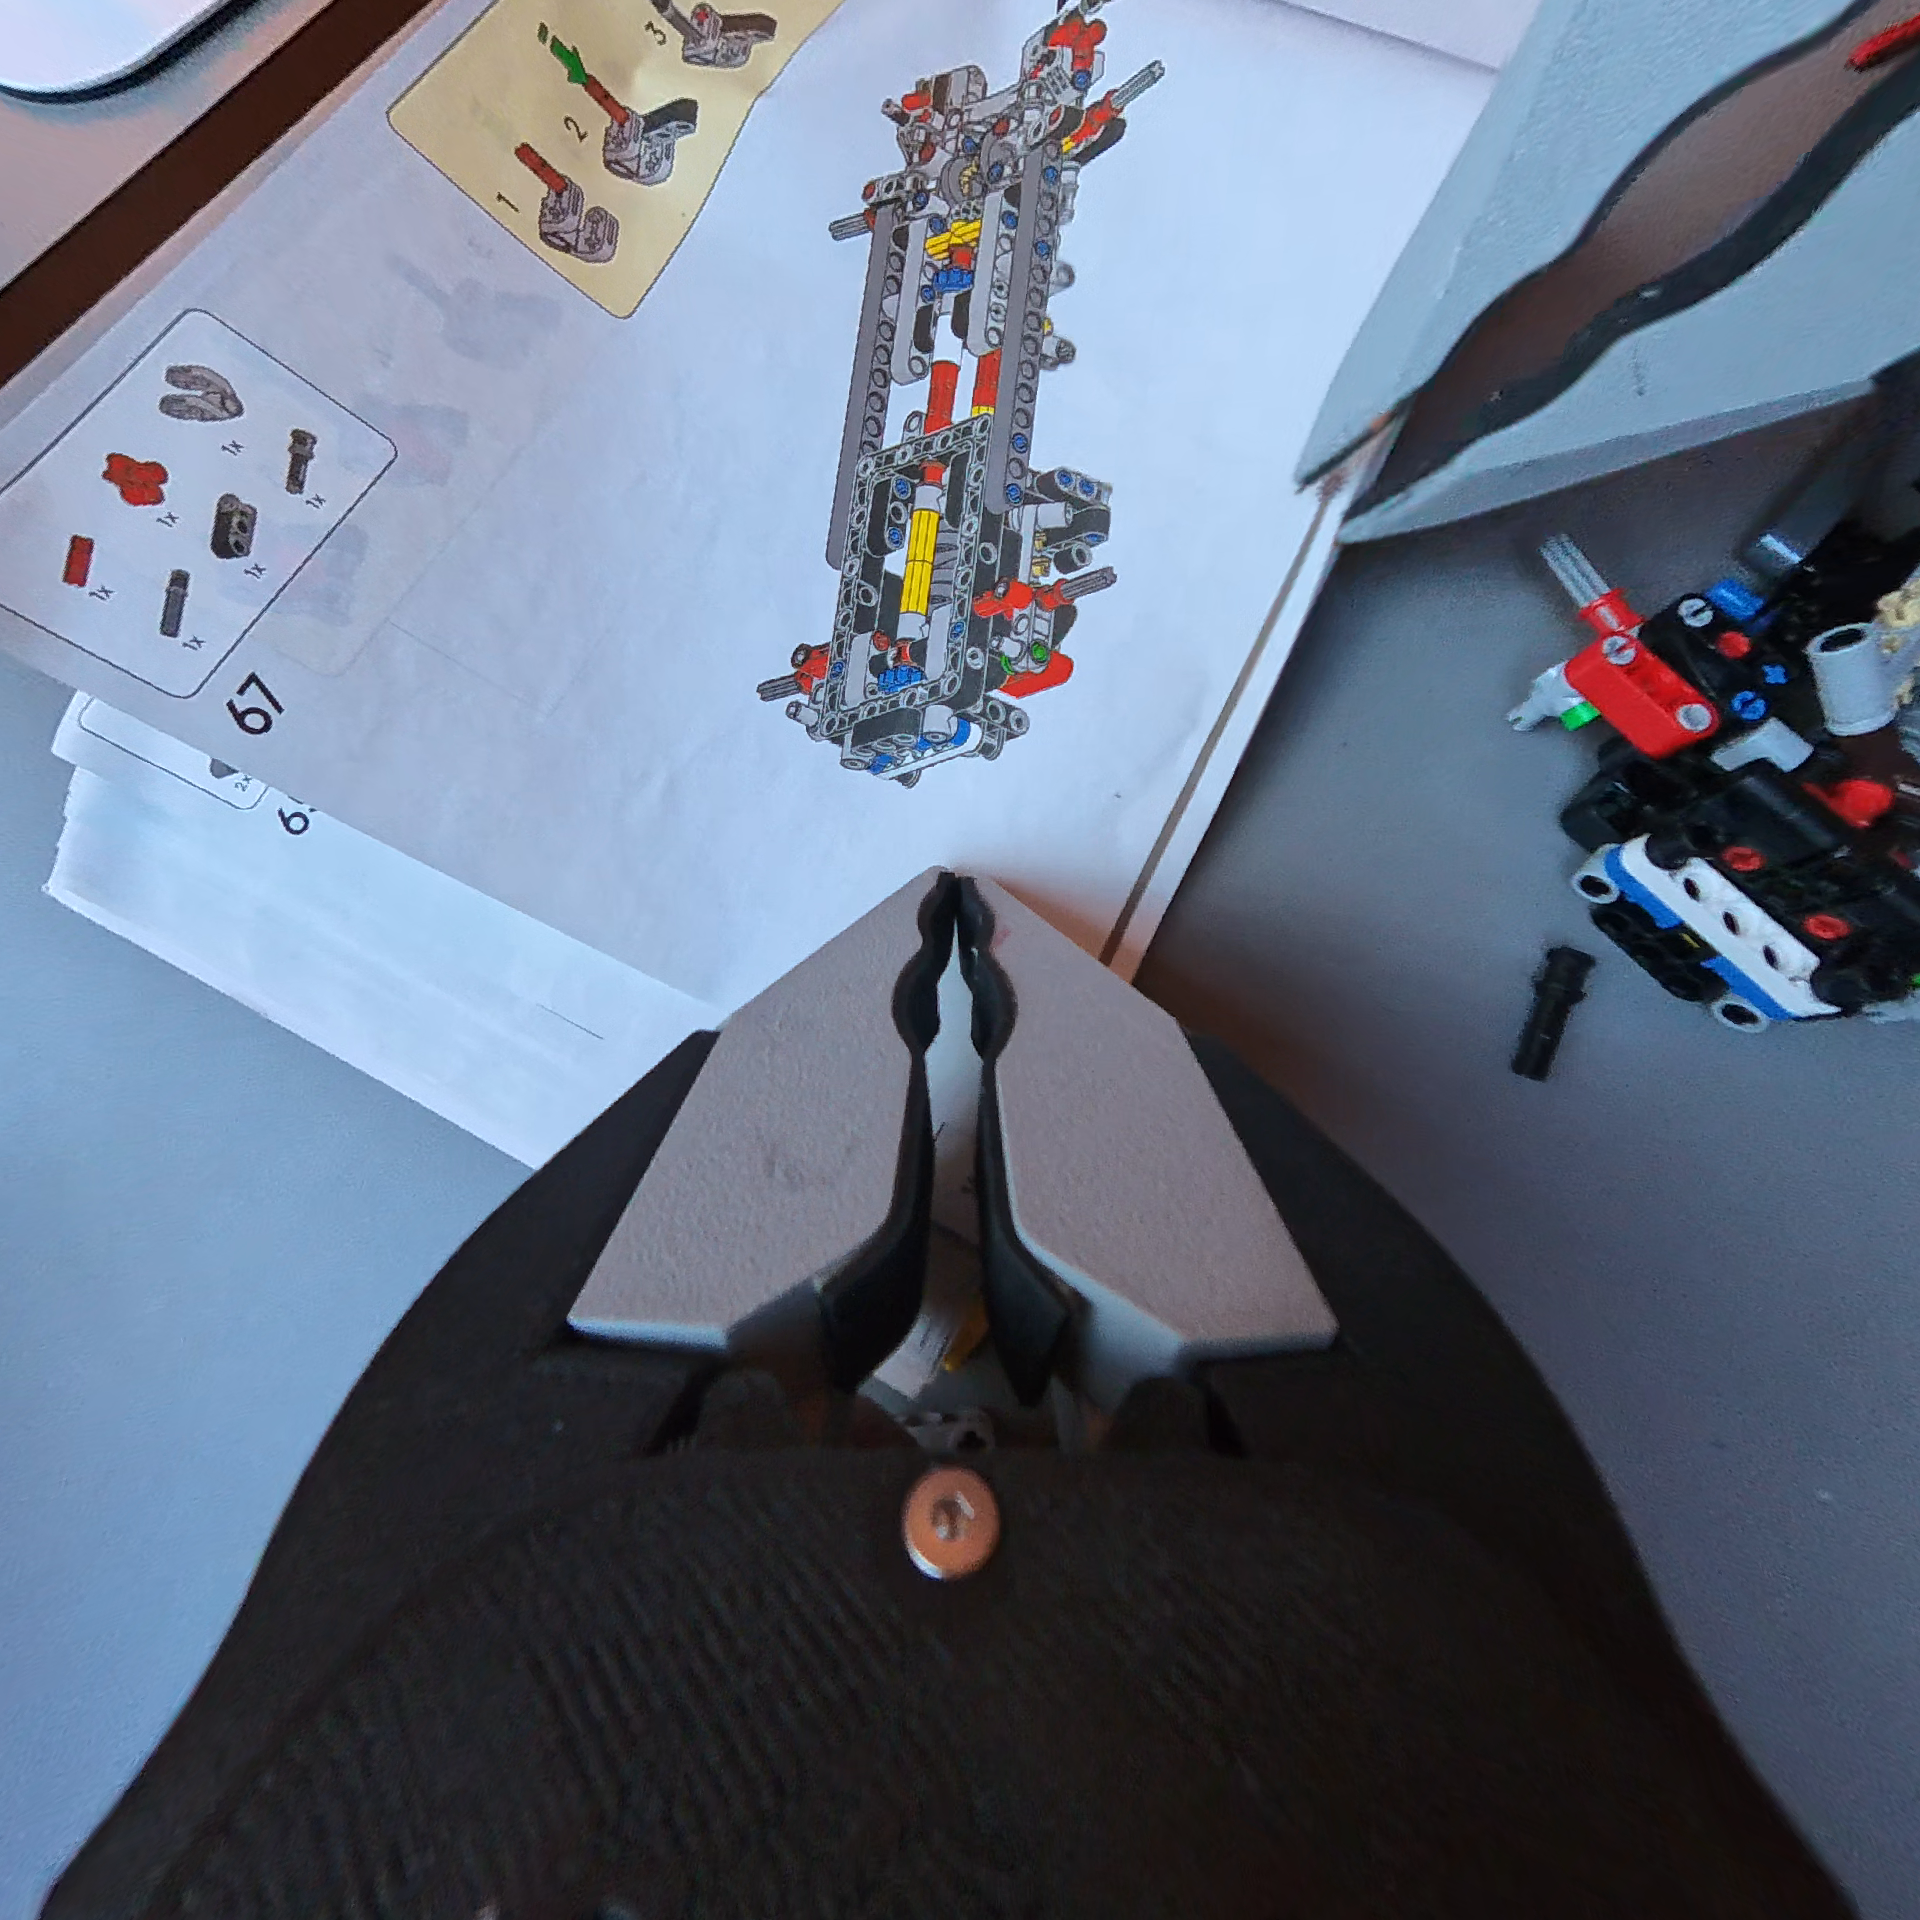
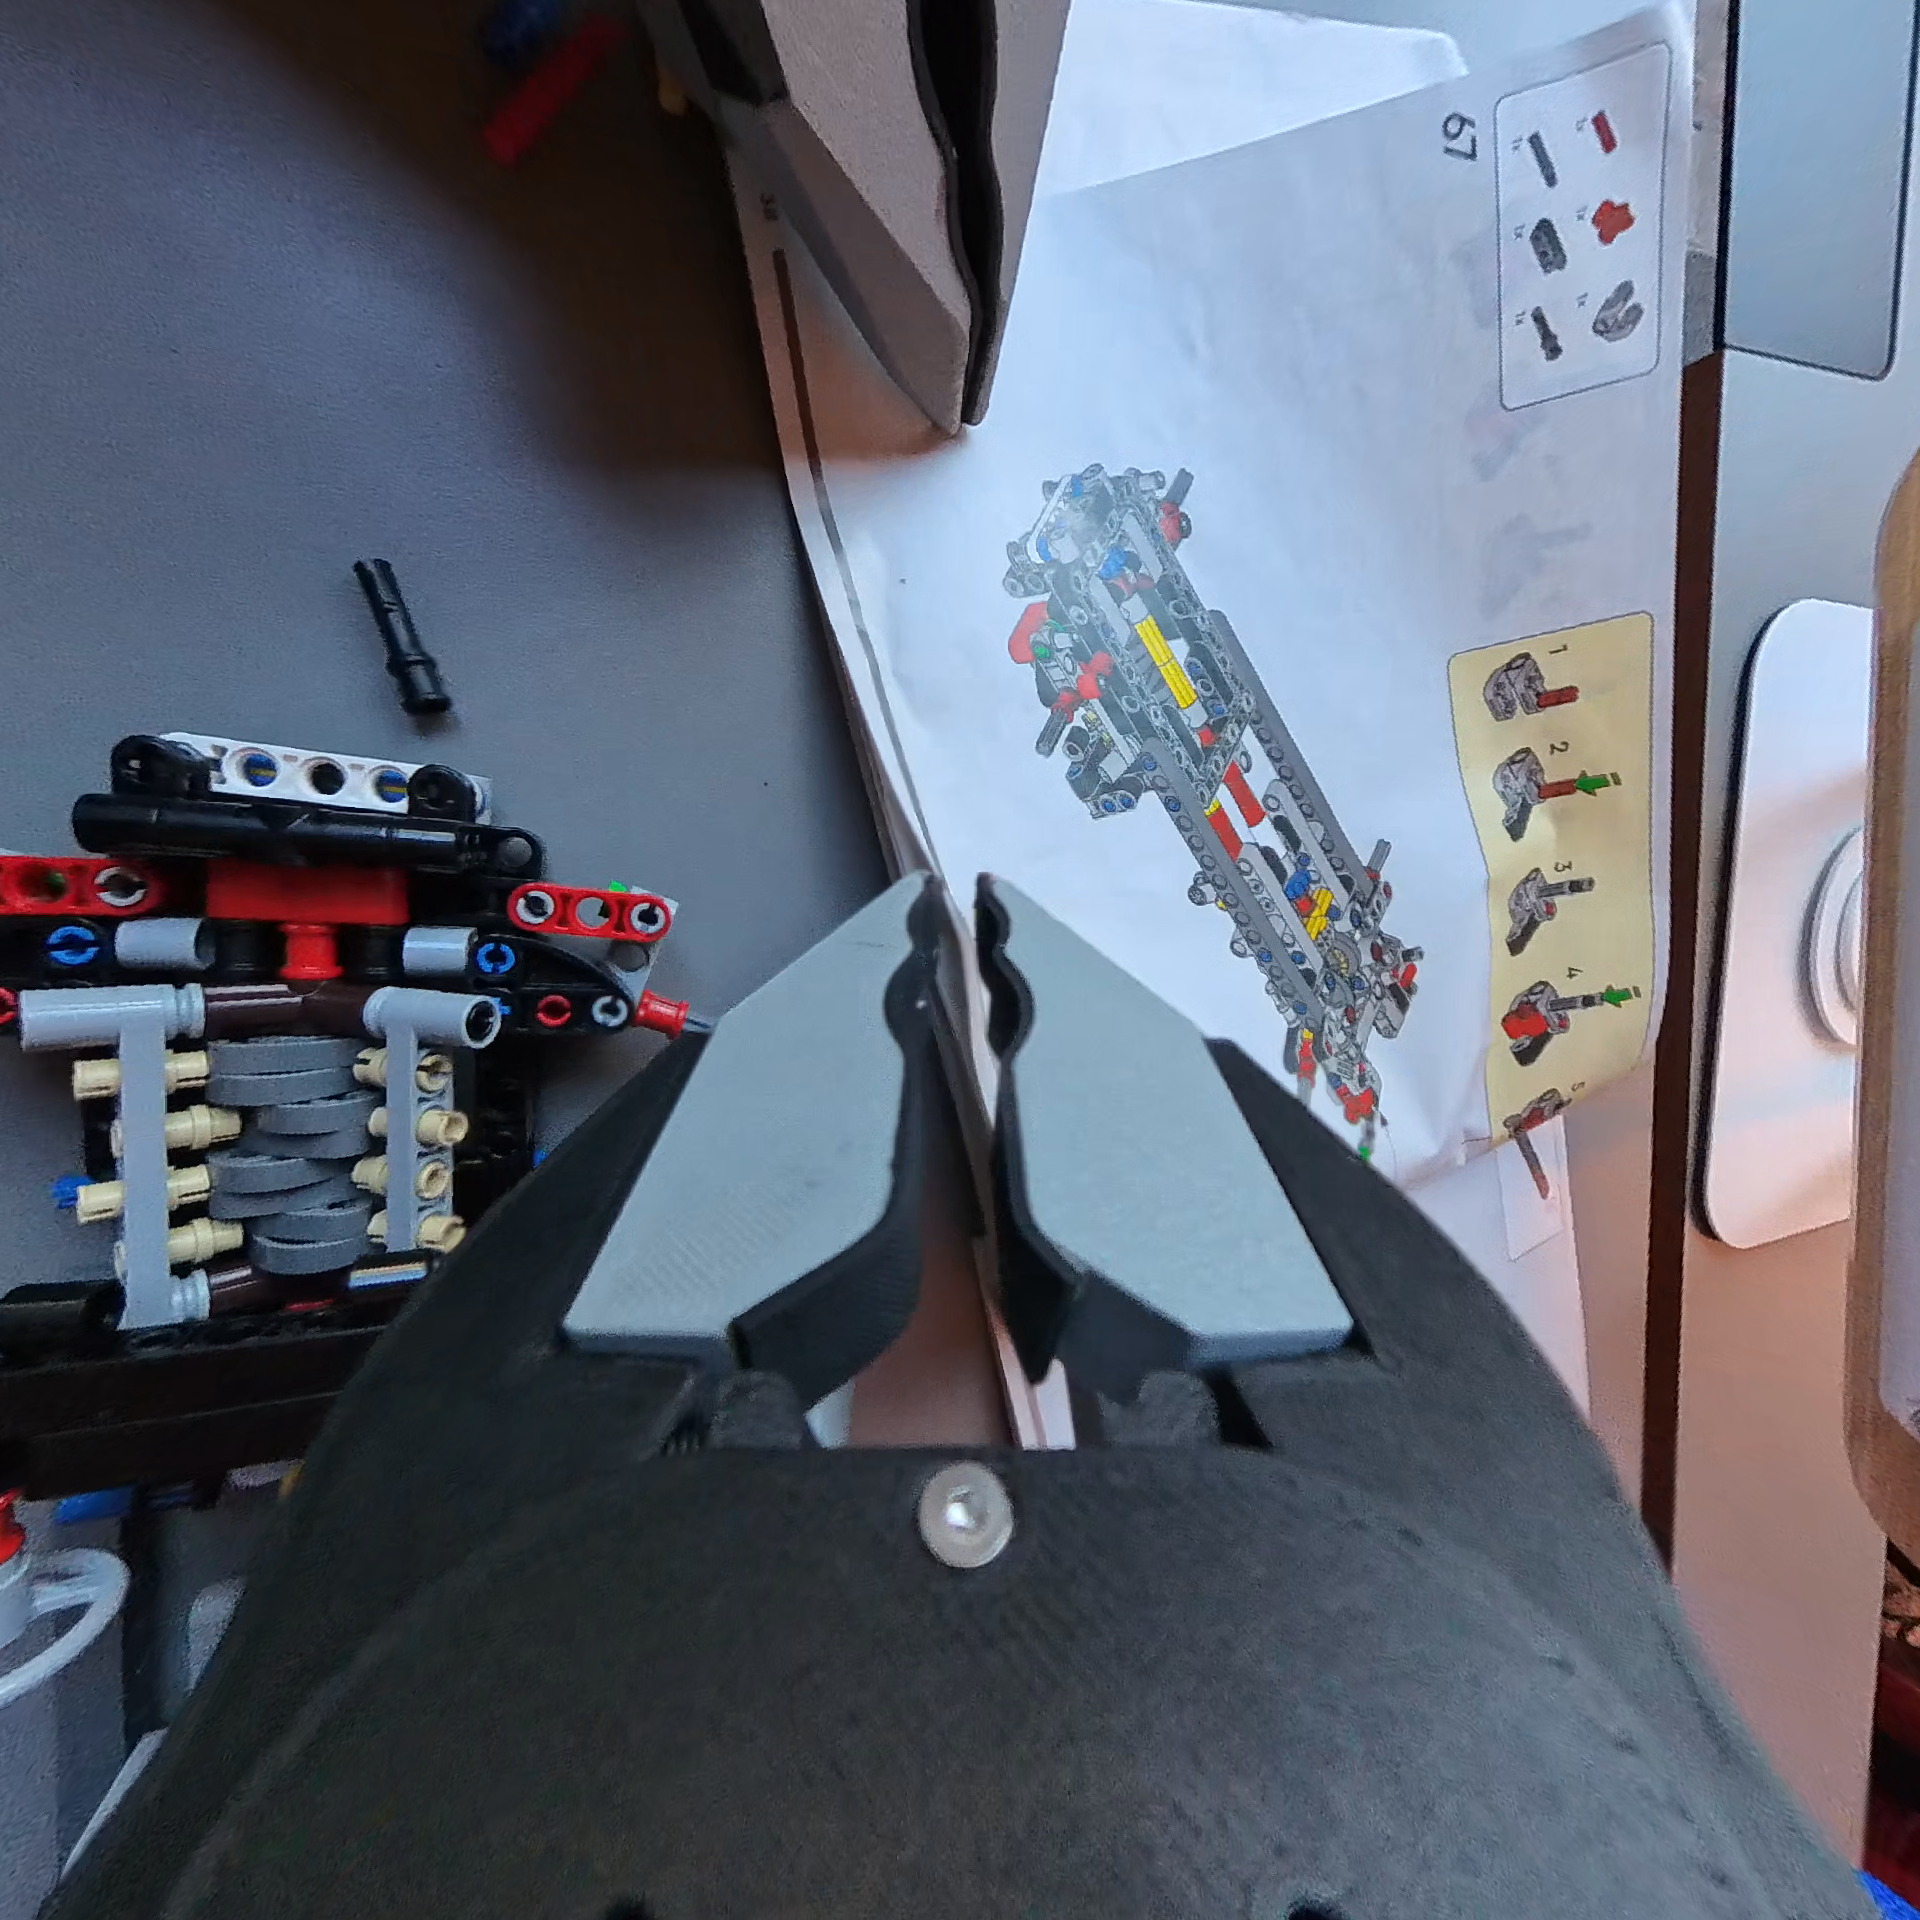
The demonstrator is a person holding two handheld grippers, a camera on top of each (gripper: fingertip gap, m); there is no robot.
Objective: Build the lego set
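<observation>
The left gripper (image 1: 954,883) has its jaws shut over the white paper building booklet (image 1: 623,520). The right gripper (image 2: 961,894) has narrow jaws at the booklet's edge. Pushing down might crumple the page.

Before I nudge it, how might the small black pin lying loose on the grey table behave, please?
The black pin is round and lies on its side on the smooth grey table, so a sideways push would probably roll it. It looks like light, rigid plastic. Being thin, it may slip from a grasp.
</observation>
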